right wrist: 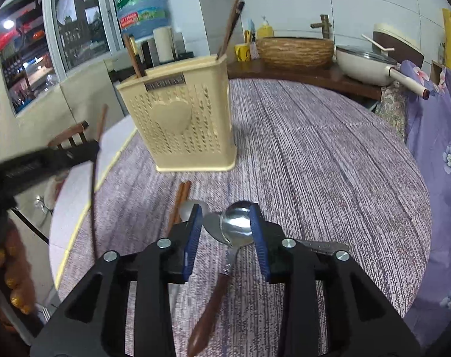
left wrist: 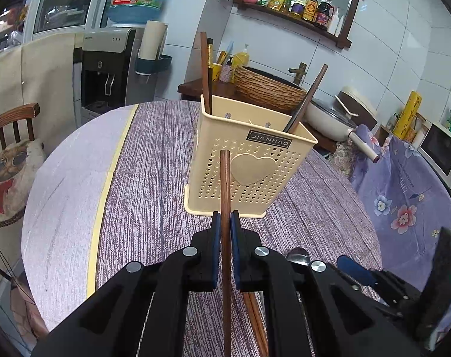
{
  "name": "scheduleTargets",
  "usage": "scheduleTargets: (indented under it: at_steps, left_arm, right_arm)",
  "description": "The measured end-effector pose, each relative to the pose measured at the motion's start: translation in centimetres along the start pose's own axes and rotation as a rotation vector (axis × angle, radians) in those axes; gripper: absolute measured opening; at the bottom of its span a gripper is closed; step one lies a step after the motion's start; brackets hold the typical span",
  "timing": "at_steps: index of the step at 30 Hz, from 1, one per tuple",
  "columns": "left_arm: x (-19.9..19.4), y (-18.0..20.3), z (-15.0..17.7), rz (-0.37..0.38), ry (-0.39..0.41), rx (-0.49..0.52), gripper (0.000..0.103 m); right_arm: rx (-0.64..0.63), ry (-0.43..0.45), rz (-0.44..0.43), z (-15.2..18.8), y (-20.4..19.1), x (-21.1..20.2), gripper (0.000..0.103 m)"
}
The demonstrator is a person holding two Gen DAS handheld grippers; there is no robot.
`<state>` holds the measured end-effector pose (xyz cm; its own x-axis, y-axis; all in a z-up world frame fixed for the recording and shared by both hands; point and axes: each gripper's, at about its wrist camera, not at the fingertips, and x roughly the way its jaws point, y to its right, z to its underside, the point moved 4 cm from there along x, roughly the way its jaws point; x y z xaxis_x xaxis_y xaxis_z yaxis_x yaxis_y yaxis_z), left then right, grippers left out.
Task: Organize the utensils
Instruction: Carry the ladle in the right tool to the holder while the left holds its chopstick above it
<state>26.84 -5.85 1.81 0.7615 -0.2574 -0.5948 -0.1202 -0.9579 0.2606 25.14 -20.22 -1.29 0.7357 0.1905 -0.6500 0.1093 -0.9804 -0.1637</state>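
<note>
A cream perforated utensil holder (left wrist: 246, 163) with a heart stands on the table and holds several brown utensils; it also shows in the right wrist view (right wrist: 180, 119). My left gripper (left wrist: 225, 220) is shut on a brown chopstick (left wrist: 225, 184), held upright just in front of the holder. My right gripper (right wrist: 226, 214) is open over the table, its pads on either side of a steel spoon (right wrist: 235, 227) with a brown handle. More spoons (right wrist: 212, 229) and a pair of chopsticks (right wrist: 179, 200) lie beside it.
The round table has a purple striped cloth (right wrist: 314, 154). A wooden chair (left wrist: 14, 125) stands at the left. A water dispenser (left wrist: 112, 62), a woven basket (left wrist: 267, 89) and a white pan (right wrist: 365, 62) stand behind the table. A floral cloth (left wrist: 404, 196) hangs at the right.
</note>
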Motion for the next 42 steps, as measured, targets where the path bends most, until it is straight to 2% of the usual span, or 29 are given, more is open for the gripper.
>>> scheduleTargets:
  at_steps: [2, 7, 14, 27, 32, 36, 38, 40, 42]
  left_arm:
    - [-0.5, -0.1, -0.1, 0.002, 0.012, 0.0, 0.008]
    - [-1.0, 0.1, -0.5, 0.009, 0.03, 0.003, 0.008]
    - [-0.9, 0.1, -0.2, 0.011, 0.028, 0.01, 0.008]
    - [-0.1, -0.1, 0.5, 0.015, -0.001, 0.007, 0.008]
    - [0.0, 0.2, 0.6, 0.019, -0.006, 0.012, 0.008]
    - [0.0, 0.3, 0.7, 0.018, -0.006, 0.018, 0.008]
    - [0.0, 0.3, 0.8, 0.016, -0.007, 0.019, 0.008]
    - [0.1, 0.2, 0.8, 0.015, -0.01, 0.017, 0.008]
    - [0.3, 0.3, 0.8, 0.016, -0.013, 0.017, 0.008]
  right_arm:
    - [0.003, -0.032, 0.029, 0.7, 0.4, 1.1, 0.051]
    - [0.015, -0.102, 0.044, 2.0, 1.0, 3.7, 0.052]
    - [0.038, -0.127, 0.081, 1.7, 1.0, 5.9, 0.052]
    - [-0.062, -0.166, 0.161, 1.1, 0.0, 8.5, 0.051]
    - [-0.074, -0.169, 0.137, 0.9, 0.0, 8.5, 0.031]
    - [-0.054, -0.157, 0.125, 0.9, 0.2, 8.3, 0.024]
    - [-0.019, -0.142, 0.096, 0.8, 0.8, 8.0, 0.015]
    - [-0.011, -0.126, 0.09, 0.7, 1.1, 7.5, 0.01]
    - [-0.02, -0.124, 0.074, 0.6, 1.1, 7.3, 0.009]
